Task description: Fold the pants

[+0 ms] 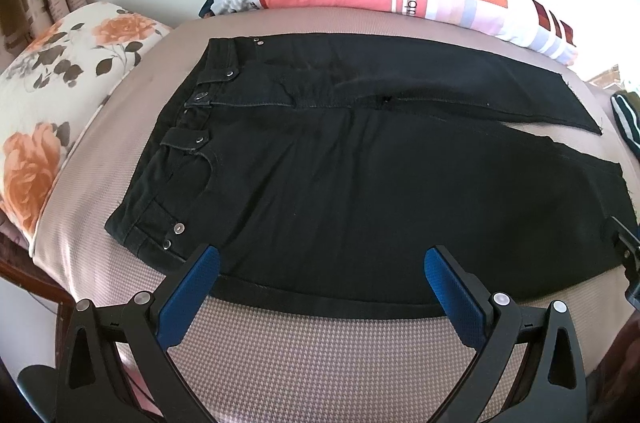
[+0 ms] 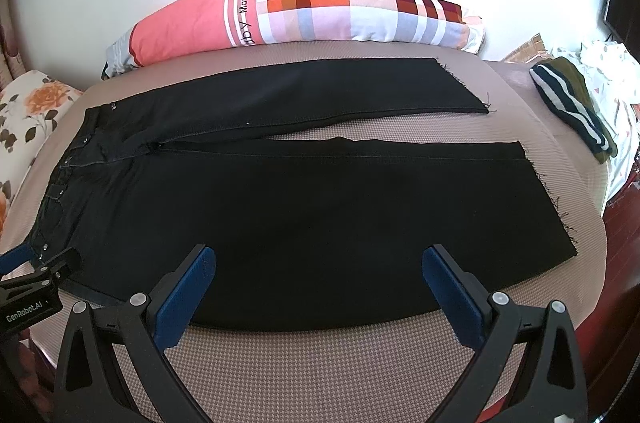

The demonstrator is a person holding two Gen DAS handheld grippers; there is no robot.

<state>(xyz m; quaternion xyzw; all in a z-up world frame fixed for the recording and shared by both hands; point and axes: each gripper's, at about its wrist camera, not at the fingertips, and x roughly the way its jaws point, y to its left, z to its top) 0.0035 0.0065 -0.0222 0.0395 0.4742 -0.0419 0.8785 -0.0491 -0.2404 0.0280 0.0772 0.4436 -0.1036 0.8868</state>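
Black pants (image 1: 360,183) flat on the bed (image 1: 304,363), left claw (image 1: 322,259) wide apart above the near edge.

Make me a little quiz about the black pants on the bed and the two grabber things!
1. True or false: the black pants lie spread flat with both legs apart.
2. Which side is the waistband on in both views: A left, B right, C far edge?
3. Fill in: the left gripper and right gripper both have their blue fingers wide ____.

Key: 1 true; 2 A; 3 open.
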